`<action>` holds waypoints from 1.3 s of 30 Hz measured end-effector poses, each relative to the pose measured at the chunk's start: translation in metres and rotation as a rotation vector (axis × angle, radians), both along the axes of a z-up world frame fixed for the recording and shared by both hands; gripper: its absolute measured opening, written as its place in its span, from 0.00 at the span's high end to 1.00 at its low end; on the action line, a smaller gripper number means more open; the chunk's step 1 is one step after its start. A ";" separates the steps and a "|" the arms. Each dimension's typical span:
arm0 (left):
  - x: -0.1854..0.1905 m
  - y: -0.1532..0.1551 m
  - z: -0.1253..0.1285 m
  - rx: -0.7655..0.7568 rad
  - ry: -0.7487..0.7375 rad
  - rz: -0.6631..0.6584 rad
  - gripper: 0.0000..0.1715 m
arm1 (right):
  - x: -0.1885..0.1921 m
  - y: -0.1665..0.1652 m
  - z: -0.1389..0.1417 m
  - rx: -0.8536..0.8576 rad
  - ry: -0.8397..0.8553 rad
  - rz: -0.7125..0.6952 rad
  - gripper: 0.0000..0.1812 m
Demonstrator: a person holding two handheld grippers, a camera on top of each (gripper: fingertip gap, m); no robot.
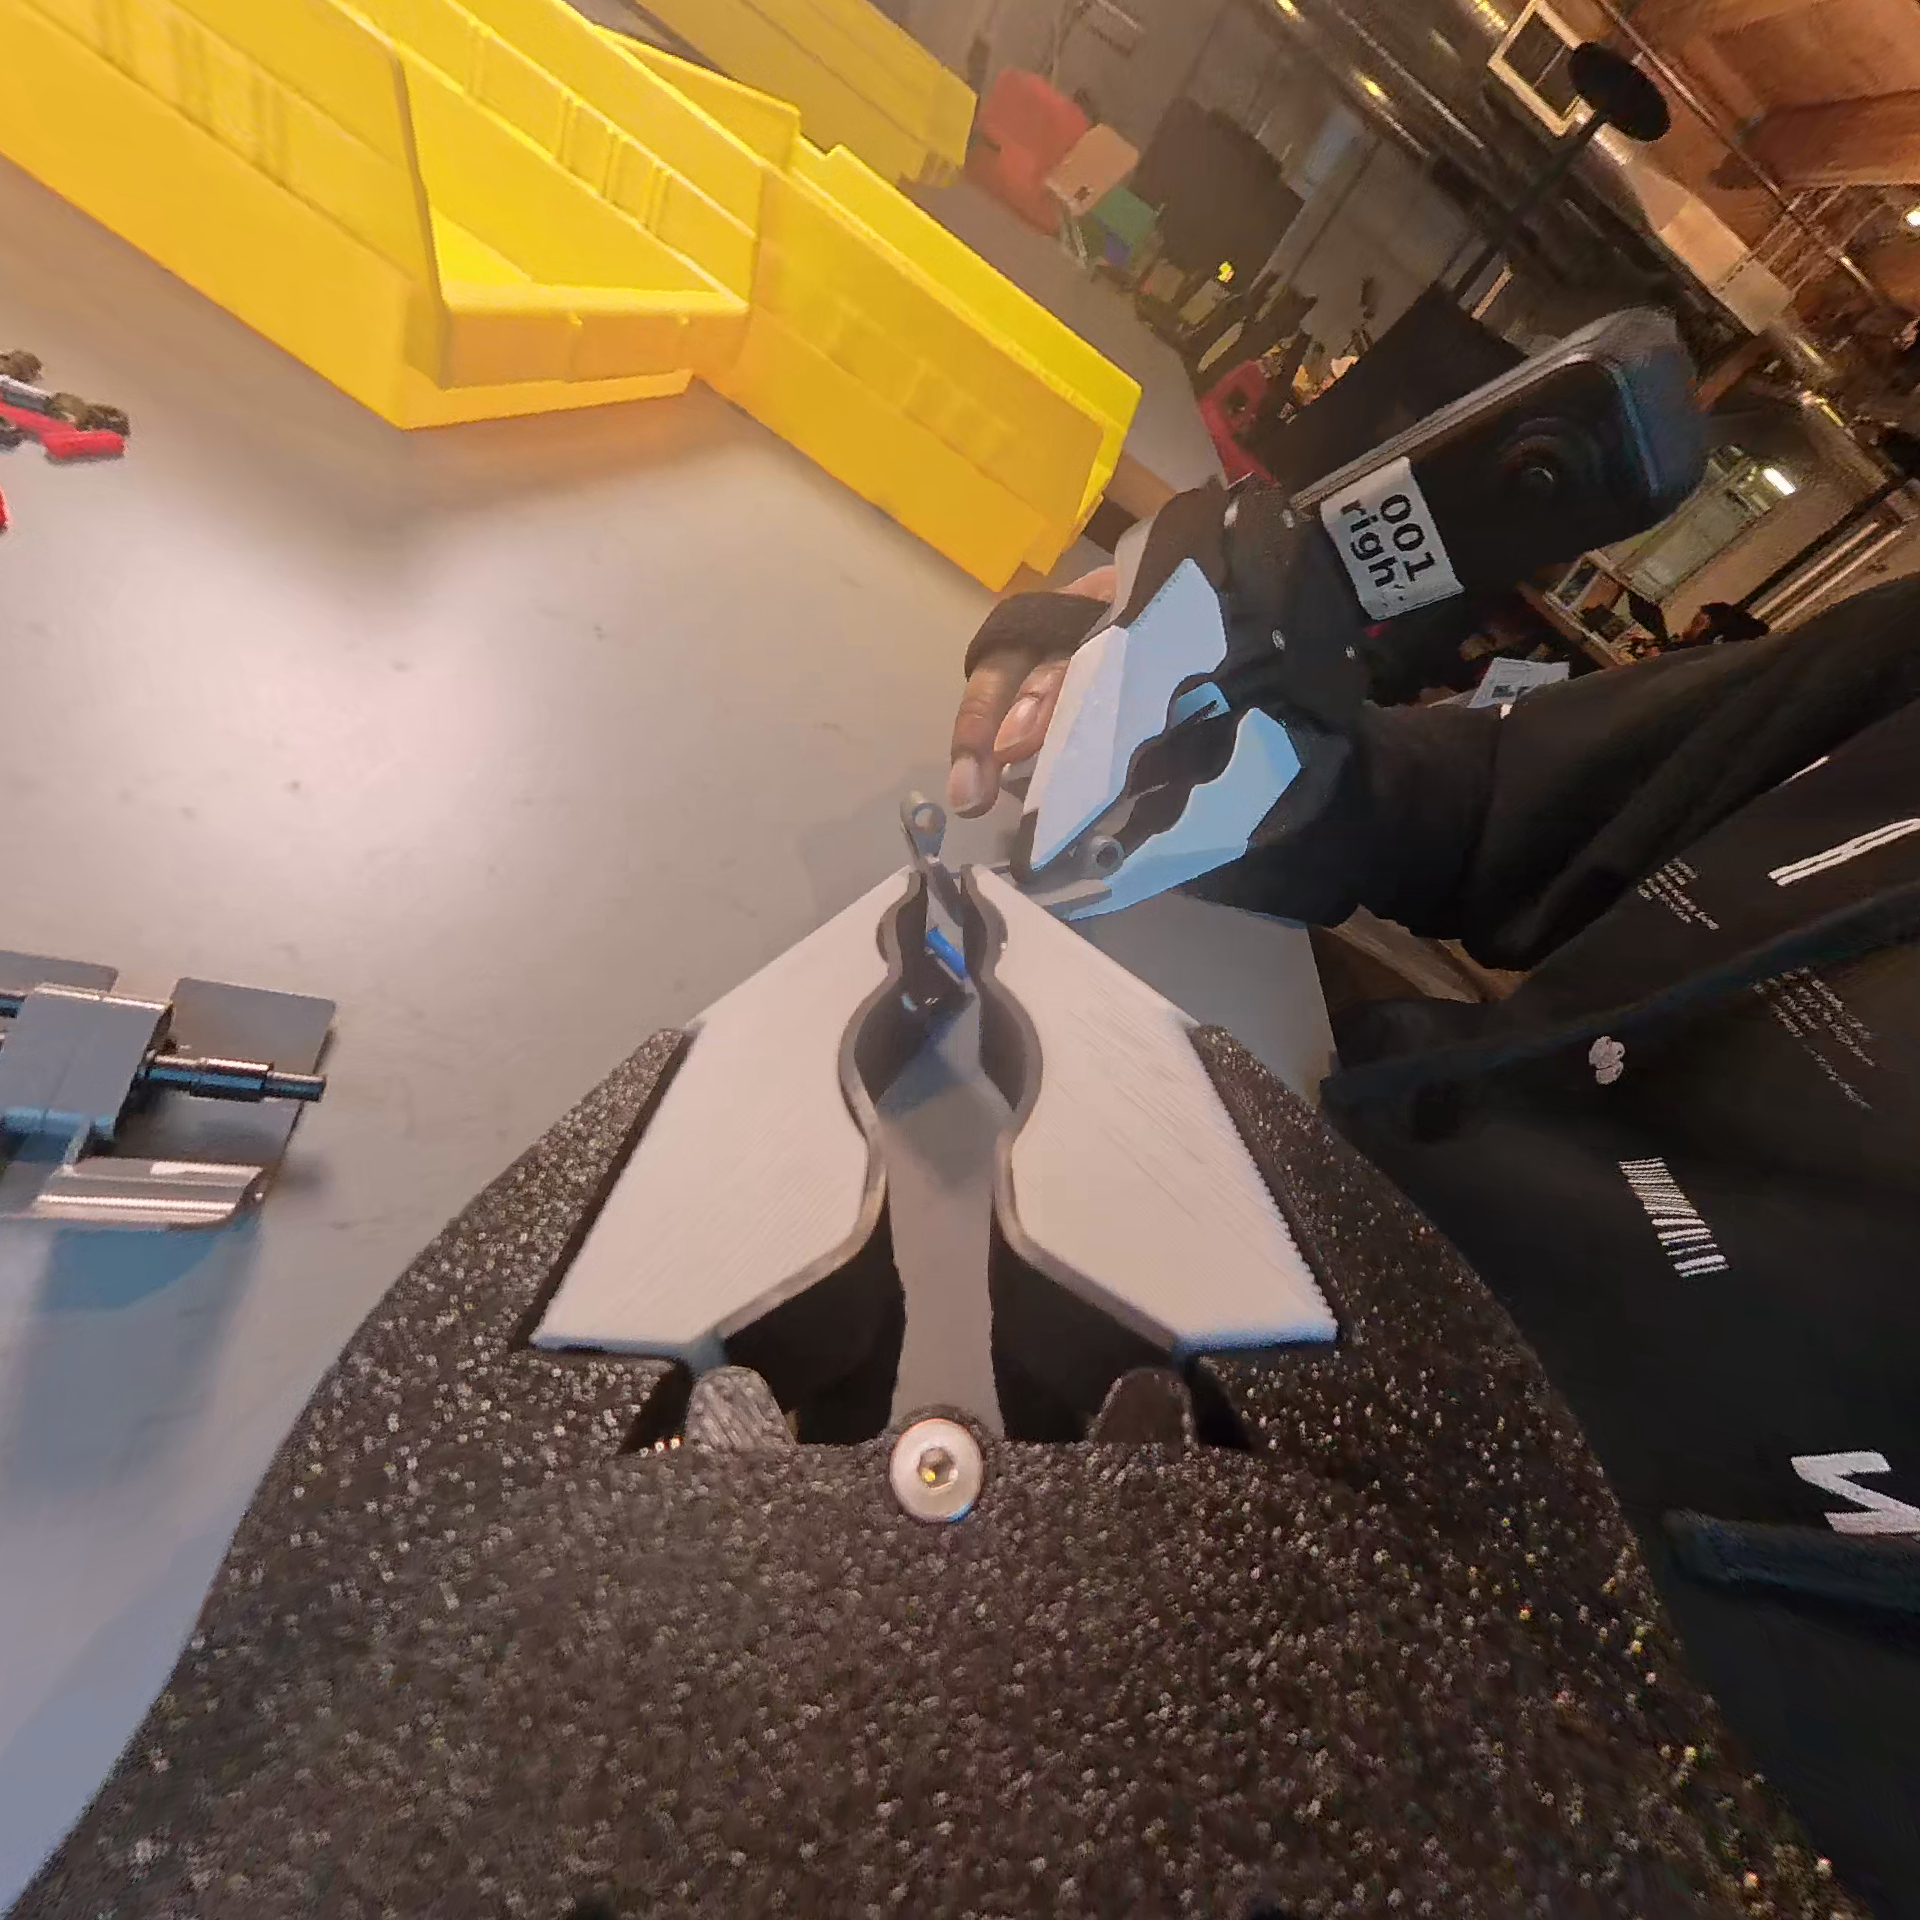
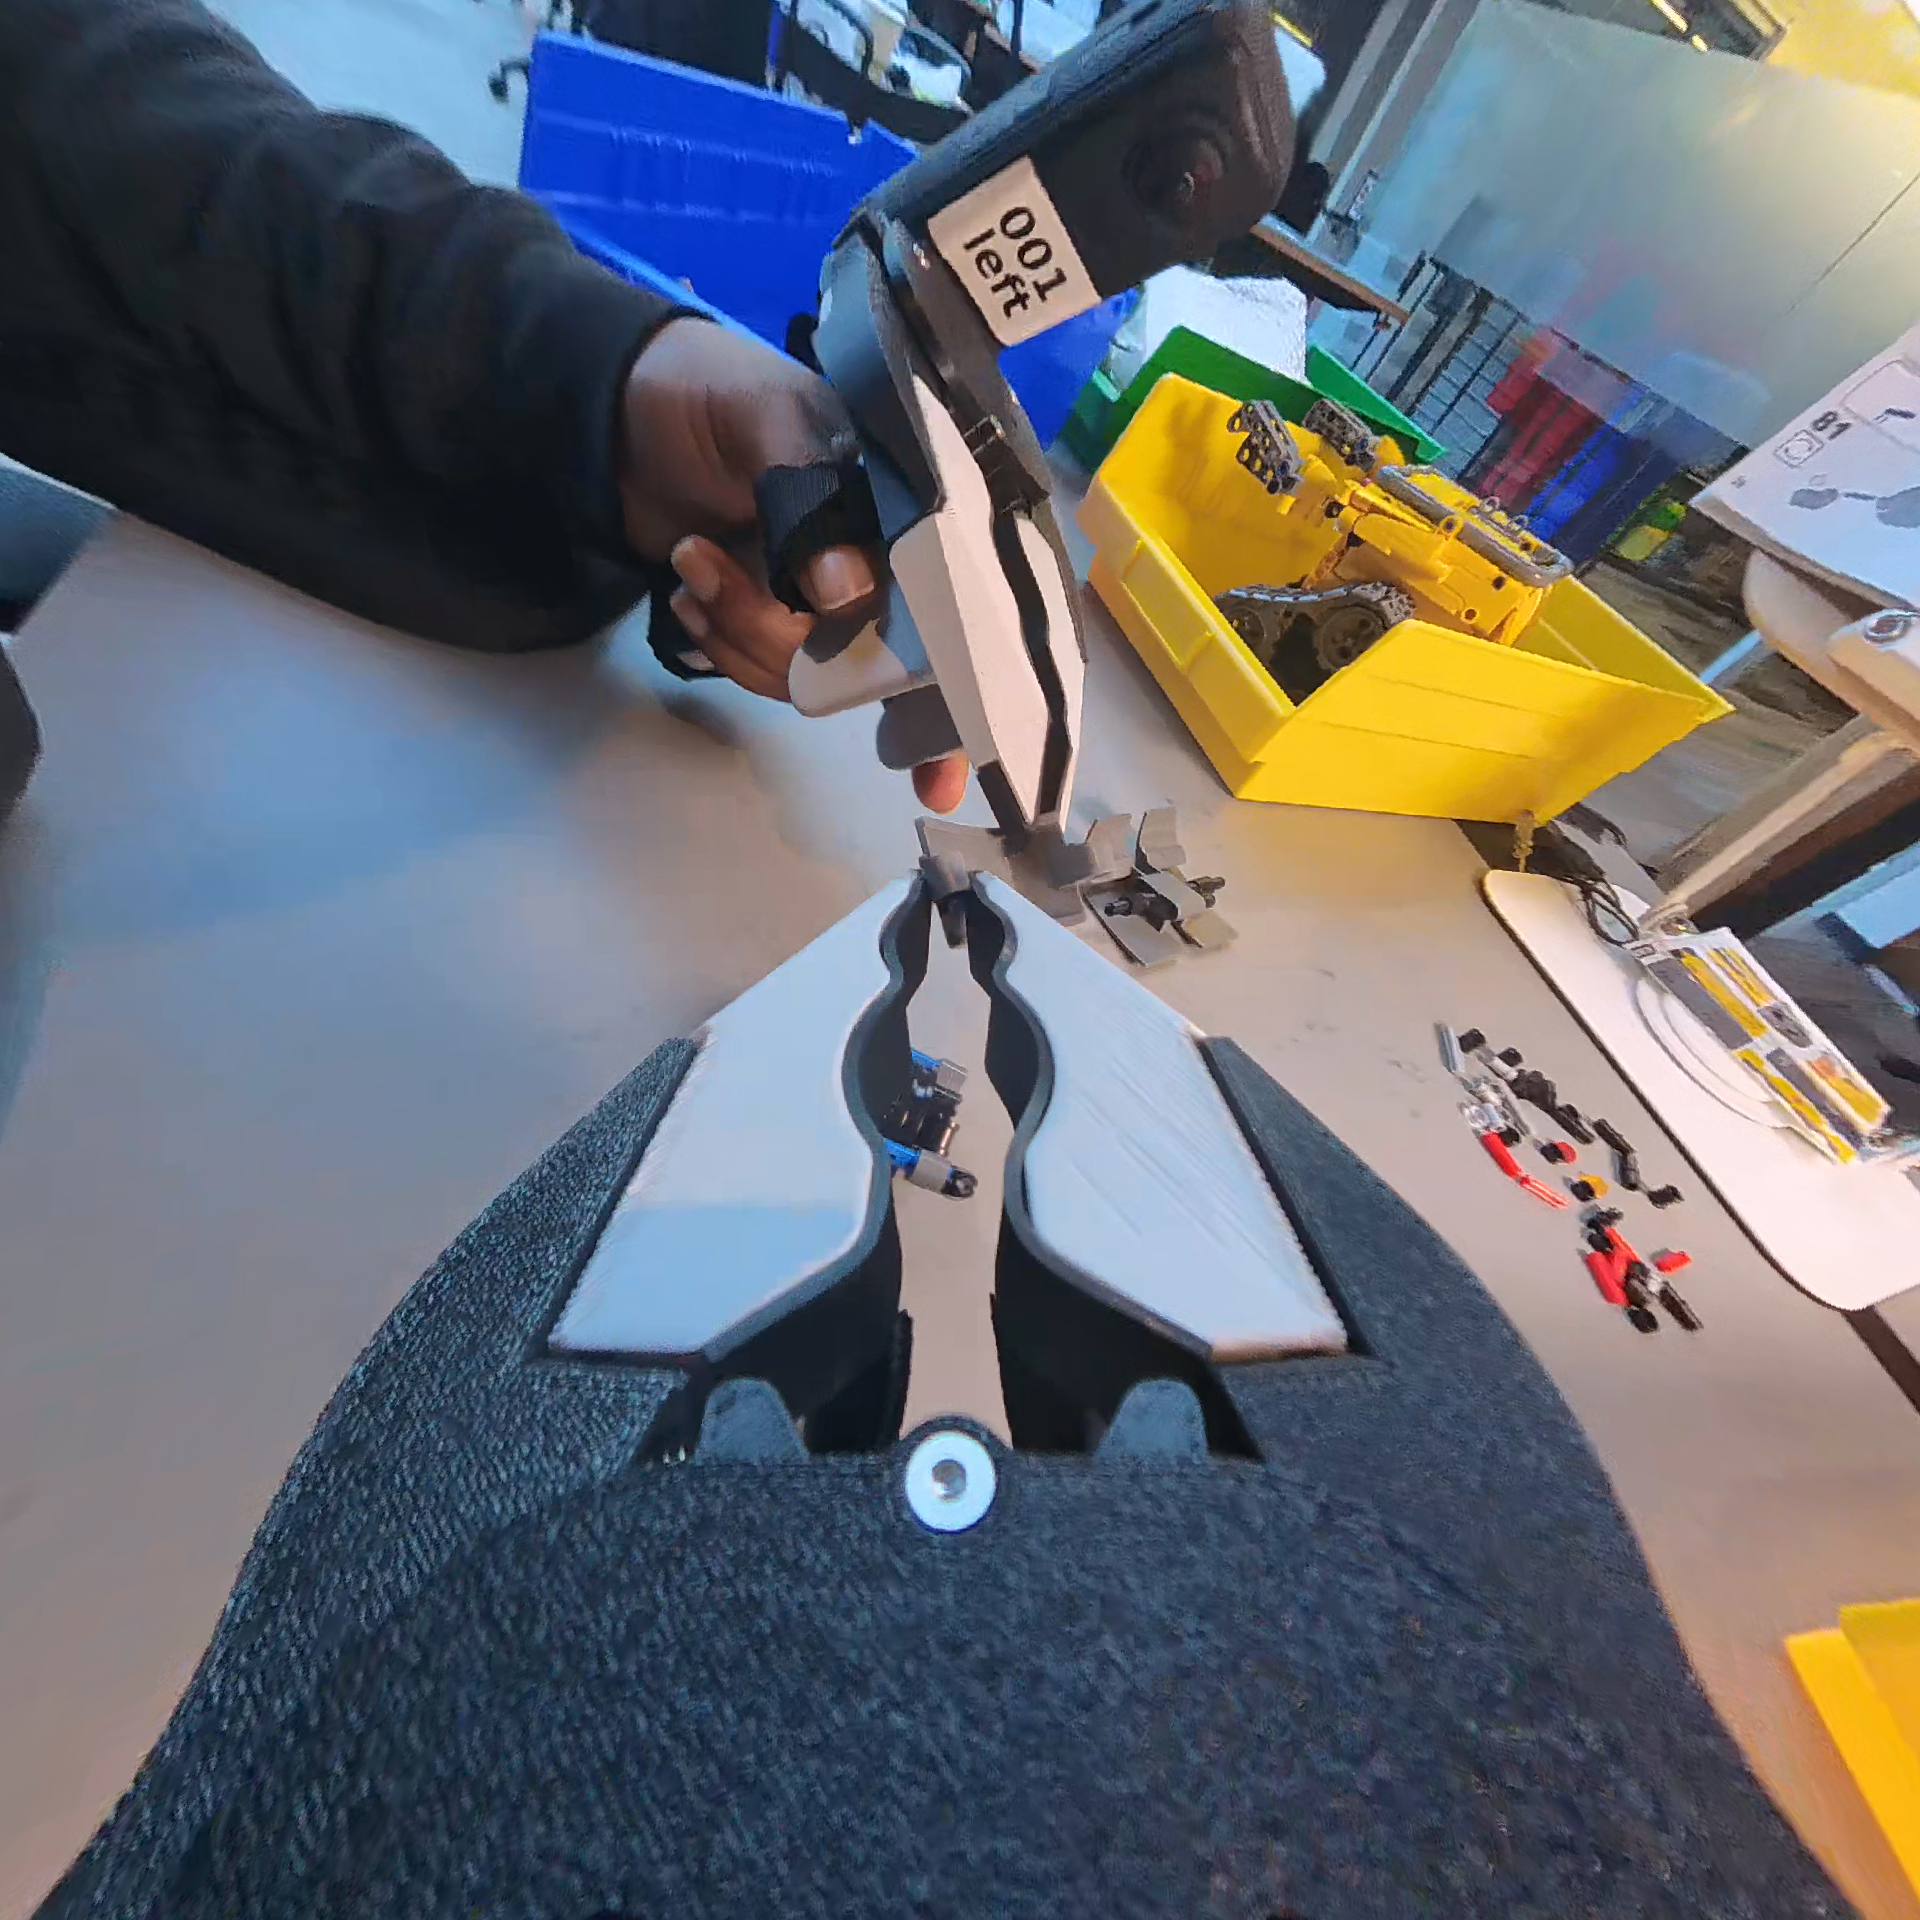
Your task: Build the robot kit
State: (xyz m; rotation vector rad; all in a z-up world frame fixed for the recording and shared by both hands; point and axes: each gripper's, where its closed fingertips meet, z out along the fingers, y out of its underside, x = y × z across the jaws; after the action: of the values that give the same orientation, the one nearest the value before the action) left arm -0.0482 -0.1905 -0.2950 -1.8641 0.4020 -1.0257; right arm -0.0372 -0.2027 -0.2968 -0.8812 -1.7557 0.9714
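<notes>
Left wrist view, taking the left gripper as landmark. Far left of it, small red and black pieces lie on the grey table. Nearer, lower left, a grey plate assembly with a black axle rests flat. Beyond and above, yellow bins are nested on the table. The gripper's fingers are pressed nearly together at the tips, pinching a thin dark rod with a ring end and a blue piece. Just right of the tips, the right gripper comes in, a hand on it, black sleeve behind.

Right wrist view, landmark the right gripper. Its fingers close on a small grey bracket; the left gripper points down touching the same part. Between the fingers, lower down, a black and blue pin cluster shows. Right of the tips: grey plate assembly; farther, a yellow bin holding a yellow tracked model; loose red and black pins; a printed booklet.
</notes>
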 end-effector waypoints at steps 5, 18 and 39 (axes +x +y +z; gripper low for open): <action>-0.009 0.005 0.006 0.101 0.061 0.060 0.91 | 0.003 0.002 0.009 -0.114 0.037 0.020 0.97; -0.005 -0.004 0.025 0.184 -0.017 0.016 0.76 | 0.006 0.001 0.028 -0.322 0.115 0.083 0.97; 0.022 -0.015 0.070 0.345 -0.209 -0.111 0.87 | 0.011 0.001 0.092 -1.501 0.179 0.392 0.96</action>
State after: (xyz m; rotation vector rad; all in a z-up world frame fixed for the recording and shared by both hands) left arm -0.0261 -0.2057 -0.2249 -1.4261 0.5254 -1.1343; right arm -0.0259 -0.2014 -0.2043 -1.2211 -0.7991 2.6213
